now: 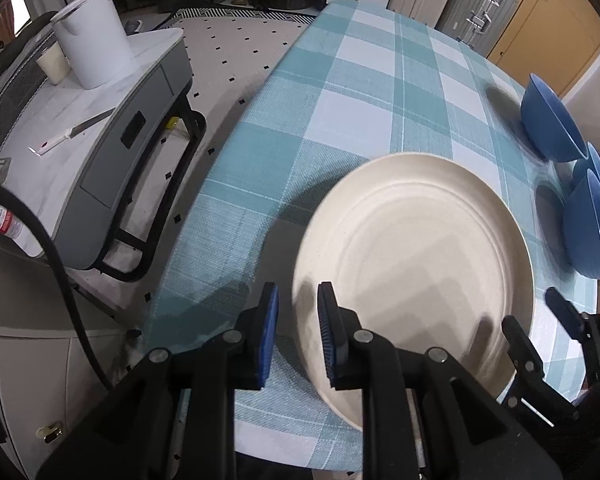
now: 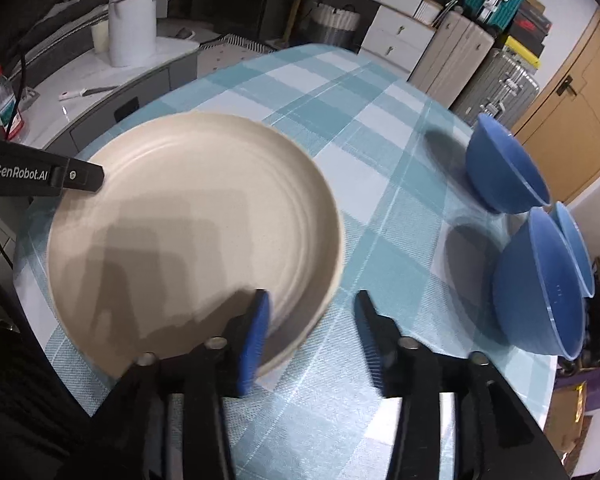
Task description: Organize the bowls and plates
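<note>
A cream plate [image 1: 420,248] lies flat on the teal checked tablecloth [image 1: 360,92]. My left gripper [image 1: 298,320] straddles its left rim with narrow jaws: one pad is over the plate and the other outside it, and a strip of cloth shows between the outer pad and the rim. My right gripper [image 2: 312,296] is open at the plate's [image 2: 188,220] near right rim, its left pad above the rim and its right pad over bare cloth. Three blue bowls [image 2: 504,168] [image 2: 540,284] [image 2: 576,248] stand to the right, apart from the plate. The left gripper's finger [image 2: 80,176] rests at the plate's far left edge.
The table's left edge [image 1: 220,152] drops off to a spotted floor. A grey side table [image 1: 100,128] beside it carries a white canister [image 1: 94,44], a cup and a knife. Suitcases [image 2: 496,84], white drawers and a wooden door stand beyond the table's far end.
</note>
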The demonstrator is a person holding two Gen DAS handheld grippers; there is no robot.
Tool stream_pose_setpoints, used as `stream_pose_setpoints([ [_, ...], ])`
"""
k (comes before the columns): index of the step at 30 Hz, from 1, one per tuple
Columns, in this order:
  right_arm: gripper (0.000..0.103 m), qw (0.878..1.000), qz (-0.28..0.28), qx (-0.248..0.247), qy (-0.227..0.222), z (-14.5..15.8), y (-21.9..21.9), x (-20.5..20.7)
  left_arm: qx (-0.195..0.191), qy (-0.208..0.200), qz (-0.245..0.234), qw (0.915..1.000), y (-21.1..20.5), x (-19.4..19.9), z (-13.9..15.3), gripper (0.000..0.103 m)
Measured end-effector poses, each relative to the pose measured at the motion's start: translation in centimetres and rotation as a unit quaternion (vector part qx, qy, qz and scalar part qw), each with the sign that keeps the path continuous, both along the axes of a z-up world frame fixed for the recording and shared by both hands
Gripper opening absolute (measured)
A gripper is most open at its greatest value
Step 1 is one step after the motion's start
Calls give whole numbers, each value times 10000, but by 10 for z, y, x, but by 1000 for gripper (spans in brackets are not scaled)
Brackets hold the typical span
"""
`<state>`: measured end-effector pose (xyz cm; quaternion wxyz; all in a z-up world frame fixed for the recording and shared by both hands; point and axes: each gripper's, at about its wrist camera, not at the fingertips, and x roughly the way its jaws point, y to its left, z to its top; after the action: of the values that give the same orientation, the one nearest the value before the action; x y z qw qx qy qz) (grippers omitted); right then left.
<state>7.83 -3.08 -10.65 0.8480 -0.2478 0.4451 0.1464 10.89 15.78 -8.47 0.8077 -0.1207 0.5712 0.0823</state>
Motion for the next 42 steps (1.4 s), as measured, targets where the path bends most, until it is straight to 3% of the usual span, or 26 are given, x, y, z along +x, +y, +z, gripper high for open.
stream_pose_setpoints([
  [3, 58, 9997, 46, 140, -175, 11, -5, -7, 70, -157, 148, 9997, 3, -6, 8, 25],
  [5, 67, 9993, 58, 316, -184, 17, -9, -10, 27, -372, 196, 9991, 3, -12, 15, 49],
  [14, 84, 9918, -238, 1152, -504, 40, -46, -32, 108, -998, -104, 9949, -24, -32, 42, 50],
  [16, 91, 9890, -337, 1372, -441, 45, -57, -37, 108, -1143, -215, 9932, -31, -38, 47, 52],
  [18, 92, 9842, -439, 1681, -335, 50, -70, -42, 190, -1291, -257, 9911, -36, -46, 52, 58],
  [20, 93, 9816, -431, 1817, -401, 55, -78, -50, 248, -1474, -273, 9884, -41, -54, 58, 83],
  [21, 93, 9816, -413, 1792, -511, 59, -82, -55, 253, -1595, -255, 9865, -42, -58, 61, 86],
  [24, 98, 9808, -358, 1641, -992, 71, -92, -70, 360, -2031, -282, 9781, -52, -71, 76, 87],
  [27, 102, 9713, -384, 1784, -1525, 84, -108, -86, 375, -2302, -376, 9717, -65, -77, 89, 88],
  [33, 102, 9484, -718, 2440, -1893, 93, -151, -97, 489, -3022, -633, 9499, -102, -91, 115, 98],
  [38, 102, 9362, -913, 2497, -2298, 97, -178, -106, 794, -3504, -922, 9287, -135, -98, 128, 103],
  [42, 102, 9223, -1184, 2654, -2546, 101, -201, -113, 1033, -3690, -985, 9184, -157, -97, 133, 103],
])
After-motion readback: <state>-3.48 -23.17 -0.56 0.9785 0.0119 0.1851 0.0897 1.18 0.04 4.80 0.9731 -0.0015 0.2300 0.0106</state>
